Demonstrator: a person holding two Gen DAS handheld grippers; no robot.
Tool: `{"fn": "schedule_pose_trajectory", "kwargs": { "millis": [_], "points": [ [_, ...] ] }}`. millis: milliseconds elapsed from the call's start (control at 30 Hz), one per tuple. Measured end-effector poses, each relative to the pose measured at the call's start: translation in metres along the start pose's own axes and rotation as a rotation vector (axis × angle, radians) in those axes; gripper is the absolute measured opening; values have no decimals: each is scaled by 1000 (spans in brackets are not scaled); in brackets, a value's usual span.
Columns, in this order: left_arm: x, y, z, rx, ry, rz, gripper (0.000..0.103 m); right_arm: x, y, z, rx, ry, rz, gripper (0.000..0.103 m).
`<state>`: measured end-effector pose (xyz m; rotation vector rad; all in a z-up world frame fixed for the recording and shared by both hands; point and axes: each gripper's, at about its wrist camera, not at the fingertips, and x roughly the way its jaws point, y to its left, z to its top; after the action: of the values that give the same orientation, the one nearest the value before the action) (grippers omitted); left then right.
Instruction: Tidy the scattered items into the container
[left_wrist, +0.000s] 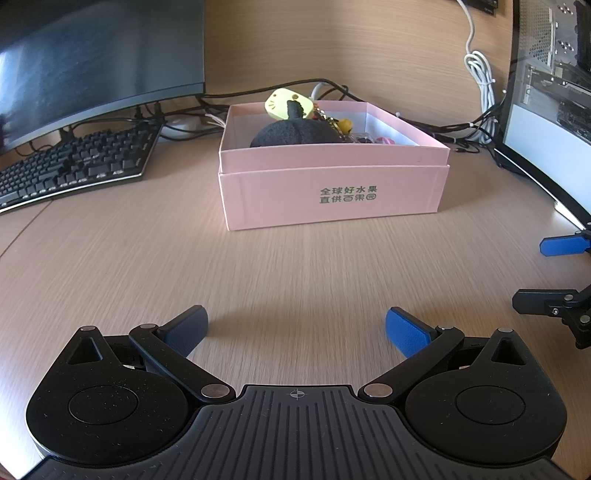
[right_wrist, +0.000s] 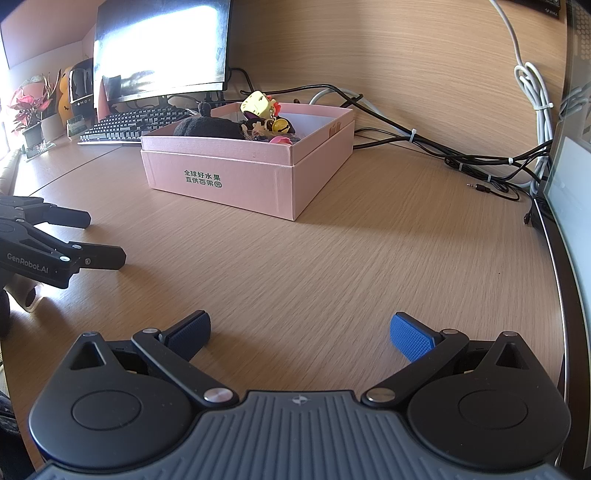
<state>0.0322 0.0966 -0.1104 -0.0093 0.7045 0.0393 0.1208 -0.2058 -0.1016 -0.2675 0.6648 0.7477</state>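
A pink cardboard box with green printed characters stands on the wooden desk. Inside lie a black plush toy, a yellow cat-face charm and several small trinkets. My left gripper hovers low over bare desk well in front of the box, open and empty. My right gripper sits likewise short of the box, open with nothing between its blue pads. Each gripper shows at the other view's edge: the left gripper, the right gripper.
A black keyboard and a monitor stand left of the box. Black and white cables trail behind and right of it. A second screen borders the right. A potted plant sits far left.
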Motion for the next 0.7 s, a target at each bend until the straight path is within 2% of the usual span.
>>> {"fn": "schedule_pose_trajectory", "kwargs": {
  "millis": [700],
  "points": [
    [0, -1, 1, 4, 1, 3, 103, 0, 0, 0, 0, 0, 0, 103]
  ]
}}
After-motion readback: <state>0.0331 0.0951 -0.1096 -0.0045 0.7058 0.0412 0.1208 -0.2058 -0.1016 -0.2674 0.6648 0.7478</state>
